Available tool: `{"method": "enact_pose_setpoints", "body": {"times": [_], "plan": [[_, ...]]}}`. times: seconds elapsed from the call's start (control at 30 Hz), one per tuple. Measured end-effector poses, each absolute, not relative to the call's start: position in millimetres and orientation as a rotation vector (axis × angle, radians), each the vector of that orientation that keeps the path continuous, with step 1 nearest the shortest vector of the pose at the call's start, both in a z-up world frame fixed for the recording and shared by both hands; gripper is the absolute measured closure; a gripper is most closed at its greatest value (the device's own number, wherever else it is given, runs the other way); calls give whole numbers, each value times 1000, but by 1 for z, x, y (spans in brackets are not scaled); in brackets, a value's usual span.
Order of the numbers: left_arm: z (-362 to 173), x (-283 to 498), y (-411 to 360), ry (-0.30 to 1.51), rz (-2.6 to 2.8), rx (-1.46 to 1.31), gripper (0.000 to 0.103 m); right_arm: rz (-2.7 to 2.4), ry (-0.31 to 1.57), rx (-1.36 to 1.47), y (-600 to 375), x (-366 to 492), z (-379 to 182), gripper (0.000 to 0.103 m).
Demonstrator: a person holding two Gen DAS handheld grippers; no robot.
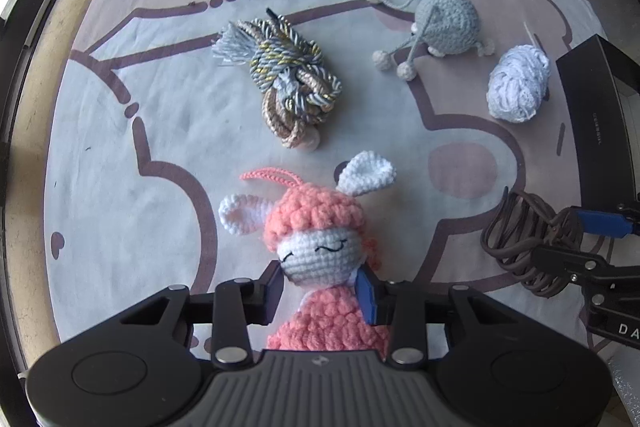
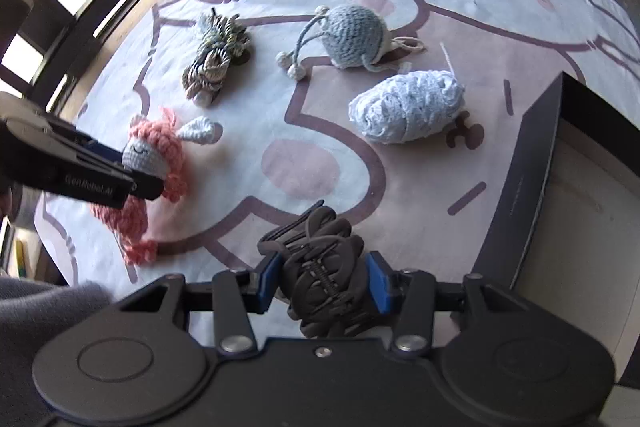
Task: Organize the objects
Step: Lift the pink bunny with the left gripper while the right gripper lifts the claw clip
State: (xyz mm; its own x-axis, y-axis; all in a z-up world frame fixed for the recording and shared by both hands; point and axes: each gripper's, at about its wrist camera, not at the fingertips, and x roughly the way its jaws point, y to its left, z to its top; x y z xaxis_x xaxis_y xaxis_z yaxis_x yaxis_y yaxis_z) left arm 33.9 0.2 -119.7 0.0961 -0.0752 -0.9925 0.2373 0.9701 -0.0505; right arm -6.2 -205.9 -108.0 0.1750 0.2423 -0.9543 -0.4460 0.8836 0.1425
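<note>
— Left claw [image 1: 320,291]? 
— Narrowed onto the crochet bunny [image 1: 320,239] at the neck, long axis running straight away from the claw, lying on the rug [image 1: 120,147].
— Right claw [image 2: 320,279]? 
— Clamped round the dark cord bundle [image 2: 320,267], just beside the open box [image 2: 532,187] on its right.

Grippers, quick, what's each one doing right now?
Left gripper: jaws closed on the pink crochet bunny doll at its neck.
Right gripper: jaws closed on the dark coiled cord bundle.
</note>
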Motion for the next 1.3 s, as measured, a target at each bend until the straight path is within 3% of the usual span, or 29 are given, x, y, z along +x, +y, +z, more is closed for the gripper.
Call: {"method": "enact_pose_setpoints", "body": {"times": [0.17, 0.23, 0.37, 0.4, 0.67, 1.3], "plan": [[-118, 32, -7, 1462, -259, 162, 63, 510, 1299, -258, -195, -14, -111, 53], [-118, 34, -8, 1462, -259, 161, 63, 564, 1263, -370, -188, -24, -112, 42], [-119, 38, -9, 1464, -259, 161, 63, 616, 1213, -538, -183, -34, -115, 49], [-121, 40, -7, 1464, -261, 159, 63, 630, 1220, -523, -185, -33, -115, 55], [-112, 42, -5, 1432, -250, 109, 63, 554, 1255, -315, -199, -20, -104, 56], [-41, 27, -8, 1218, -260, -62, 63, 330, 1048, -118, -224, -25, -35, 56]]}}
